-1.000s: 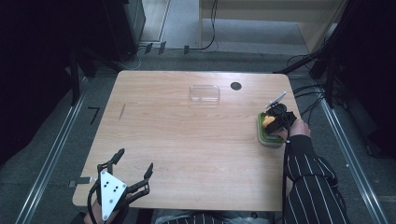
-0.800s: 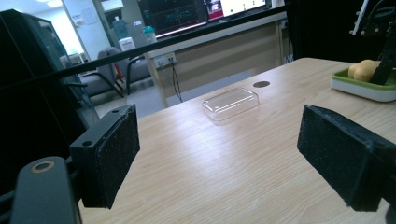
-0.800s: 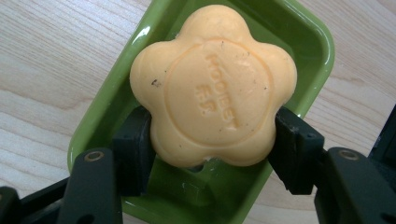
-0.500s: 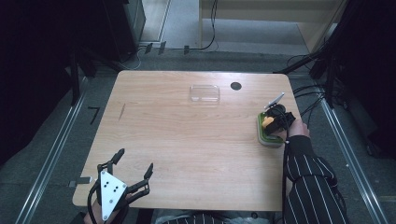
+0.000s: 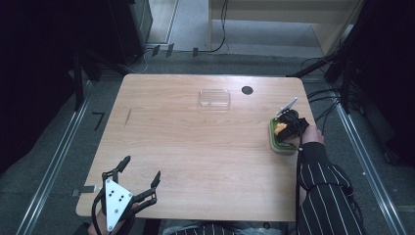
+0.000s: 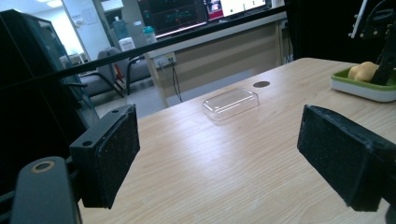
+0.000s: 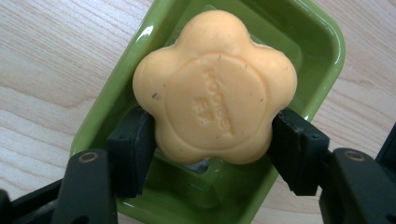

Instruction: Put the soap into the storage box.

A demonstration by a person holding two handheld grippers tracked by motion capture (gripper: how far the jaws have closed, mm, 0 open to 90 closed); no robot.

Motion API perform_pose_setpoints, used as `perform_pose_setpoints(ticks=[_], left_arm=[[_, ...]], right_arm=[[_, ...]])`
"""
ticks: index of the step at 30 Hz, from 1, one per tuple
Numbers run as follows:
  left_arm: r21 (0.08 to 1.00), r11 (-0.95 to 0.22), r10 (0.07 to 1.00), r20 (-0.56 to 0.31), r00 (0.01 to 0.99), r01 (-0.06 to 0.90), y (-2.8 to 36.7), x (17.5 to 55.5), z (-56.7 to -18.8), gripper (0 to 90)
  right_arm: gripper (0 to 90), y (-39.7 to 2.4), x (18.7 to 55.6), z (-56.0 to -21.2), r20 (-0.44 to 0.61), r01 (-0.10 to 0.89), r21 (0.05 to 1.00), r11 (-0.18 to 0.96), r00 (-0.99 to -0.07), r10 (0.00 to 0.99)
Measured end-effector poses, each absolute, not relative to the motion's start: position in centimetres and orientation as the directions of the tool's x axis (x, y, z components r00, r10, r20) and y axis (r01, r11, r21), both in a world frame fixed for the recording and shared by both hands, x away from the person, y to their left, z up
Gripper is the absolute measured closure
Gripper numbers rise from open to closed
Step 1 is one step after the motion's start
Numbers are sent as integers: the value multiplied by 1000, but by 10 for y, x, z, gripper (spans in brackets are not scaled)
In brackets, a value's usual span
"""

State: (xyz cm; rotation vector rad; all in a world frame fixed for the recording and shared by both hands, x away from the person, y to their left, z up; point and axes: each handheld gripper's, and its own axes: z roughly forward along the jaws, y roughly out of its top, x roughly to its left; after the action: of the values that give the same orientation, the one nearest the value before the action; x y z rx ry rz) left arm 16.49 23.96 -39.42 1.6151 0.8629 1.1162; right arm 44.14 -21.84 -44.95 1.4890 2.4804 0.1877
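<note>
An orange flower-shaped soap (image 7: 215, 88) lies in a green soap dish (image 7: 322, 42) near the table's right edge (image 5: 281, 147). My right gripper (image 7: 212, 144) points down over it, a pad against each side of the soap. Its jaws have just been opening, and the soap is still between them. In the high view the right gripper (image 5: 288, 128) covers most of the soap (image 5: 279, 128). My left gripper (image 5: 141, 168) rests open at the table's near left corner with nothing between its pads (image 6: 112, 154).
A clear plastic box (image 5: 214, 97) sits at the back middle of the wooden table (image 5: 195, 147), with a round black grommet (image 5: 247, 90) to its right. Cables trail off the table's right side. The dish (image 6: 359, 88) shows far right in the left gripper view.
</note>
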Motion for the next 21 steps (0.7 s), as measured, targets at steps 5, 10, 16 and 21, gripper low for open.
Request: perform_pose_setpoints(ticks=[5, 10, 16, 21], left_arm=[[955, -294, 905, 267, 332, 30, 240, 165, -394, 130], [956, -292, 906, 266, 329, 33, 240, 164, -394, 130], [955, -295, 905, 268, 330, 31, 240, 164, -394, 130], [959, -283, 911, 258, 322, 32, 242, 163, -394, 130]], right_arm=[[334, -218, 440, -448, -146, 850, 241, 469, -446, 883], [321, -218, 440, -443, -149, 846, 261, 464, -440, 886], [256, -218, 437, -438, -144, 848, 269, 457, -434, 890], [175, -215, 432, -434, -127, 858, 249, 449, -430, 894]])
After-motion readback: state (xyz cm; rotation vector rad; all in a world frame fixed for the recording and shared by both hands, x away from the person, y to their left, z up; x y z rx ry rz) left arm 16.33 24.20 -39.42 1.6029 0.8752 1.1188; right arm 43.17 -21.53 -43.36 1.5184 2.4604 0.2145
